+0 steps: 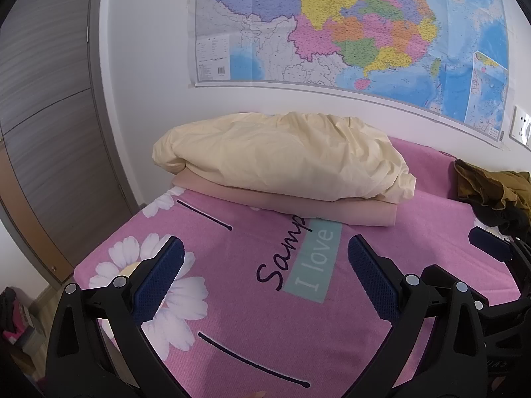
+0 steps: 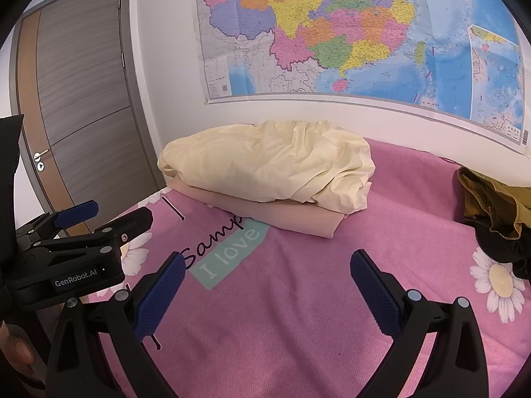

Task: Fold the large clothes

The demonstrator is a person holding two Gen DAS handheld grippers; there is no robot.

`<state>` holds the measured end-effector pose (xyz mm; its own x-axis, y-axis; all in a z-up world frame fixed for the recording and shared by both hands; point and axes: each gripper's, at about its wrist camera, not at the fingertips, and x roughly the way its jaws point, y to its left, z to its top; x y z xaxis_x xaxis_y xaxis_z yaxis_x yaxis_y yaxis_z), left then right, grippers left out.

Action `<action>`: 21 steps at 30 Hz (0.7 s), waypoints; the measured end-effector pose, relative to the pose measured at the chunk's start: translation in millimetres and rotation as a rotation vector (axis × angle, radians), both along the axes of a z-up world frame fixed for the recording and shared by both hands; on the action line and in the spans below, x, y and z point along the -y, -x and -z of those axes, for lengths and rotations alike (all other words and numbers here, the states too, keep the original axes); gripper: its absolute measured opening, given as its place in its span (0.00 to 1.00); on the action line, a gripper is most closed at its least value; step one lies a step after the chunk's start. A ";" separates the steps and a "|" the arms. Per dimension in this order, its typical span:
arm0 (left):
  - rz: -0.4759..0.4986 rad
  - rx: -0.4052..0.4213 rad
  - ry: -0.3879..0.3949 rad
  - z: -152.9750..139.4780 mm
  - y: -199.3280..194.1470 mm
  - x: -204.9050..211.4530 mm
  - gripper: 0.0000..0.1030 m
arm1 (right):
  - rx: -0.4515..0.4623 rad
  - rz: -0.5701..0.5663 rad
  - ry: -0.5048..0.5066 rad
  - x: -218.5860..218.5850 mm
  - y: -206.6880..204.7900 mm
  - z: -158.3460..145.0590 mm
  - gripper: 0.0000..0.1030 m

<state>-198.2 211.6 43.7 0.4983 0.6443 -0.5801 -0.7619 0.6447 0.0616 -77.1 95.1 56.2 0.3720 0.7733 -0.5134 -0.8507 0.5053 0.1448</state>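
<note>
Even, soft indoor light; sharp fisheye views

Both views are bright, with faint shadows under the cream bedding point(image 1: 282, 156). Strong barrel distortion bends the wall map point(image 1: 348, 33) and door point(image 2: 83, 99); dark vignette fills the corners. No visible glare or motion blur.

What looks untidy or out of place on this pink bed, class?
The crumpled olive-brown and dark clothes lie in a loose heap at the bed's right edge, unfolded. The wrinkled cream sheet bundle sits unevenly on the neatly folded beige cloth. Both grippers hover open, holding nothing.
</note>
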 end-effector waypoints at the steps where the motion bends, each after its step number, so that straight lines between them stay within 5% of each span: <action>1: 0.000 0.000 0.000 0.1 -0.2 -0.2 0.95 | 0.001 -0.001 0.001 -0.7 -0.1 0.3 0.94; 21: 0.014 0.012 -0.041 -0.4 -1.9 7.1 0.95 | -0.005 0.001 -0.003 0.2 1.6 2.8 0.94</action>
